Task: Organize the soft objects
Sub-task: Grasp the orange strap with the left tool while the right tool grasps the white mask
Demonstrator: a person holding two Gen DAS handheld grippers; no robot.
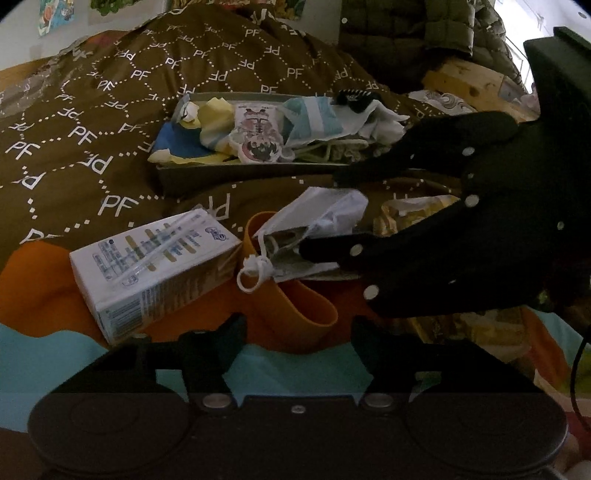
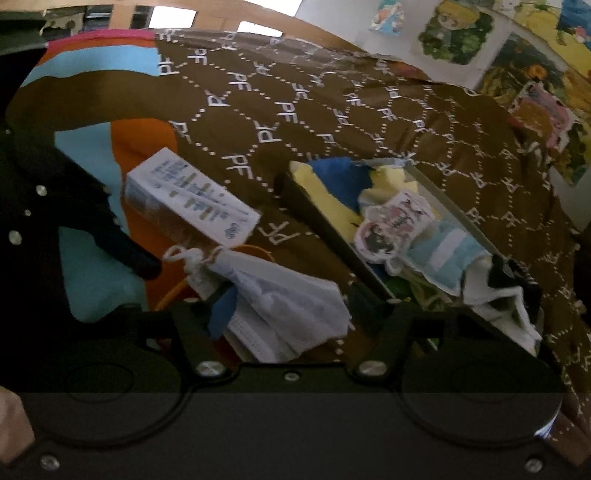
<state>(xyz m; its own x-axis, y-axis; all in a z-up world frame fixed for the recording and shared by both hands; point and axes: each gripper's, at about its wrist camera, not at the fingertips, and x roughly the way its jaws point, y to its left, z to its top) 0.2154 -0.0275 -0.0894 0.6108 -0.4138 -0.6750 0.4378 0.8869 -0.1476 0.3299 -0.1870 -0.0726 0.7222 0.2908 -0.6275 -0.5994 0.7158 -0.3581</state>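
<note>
A bundle of white face masks [image 1: 325,214] [image 2: 291,306] with looped ear strings lies over the mouth of an orange soft cup [image 1: 295,306] [image 2: 171,293] on the bed. My right gripper [image 1: 321,214] [image 2: 295,306] reaches in from the right and stands open around the bundle. One of its pads touches the masks and the other is a little off them. My left gripper [image 1: 295,332] is open with its fingers on either side of the cup's near end, not touching it. In the right wrist view one of the left gripper's fingers [image 2: 136,258] pokes in from the left.
A white drink carton [image 1: 155,266] [image 2: 192,199] lies left of the cup. Behind it, a shallow grey tray [image 1: 229,179] [image 2: 317,221] holds yellow, blue and striped cloths and a printed plush. A brown "PF" quilt [image 1: 110,110] covers the bed, with an olive puffer jacket [image 1: 406,29] behind.
</note>
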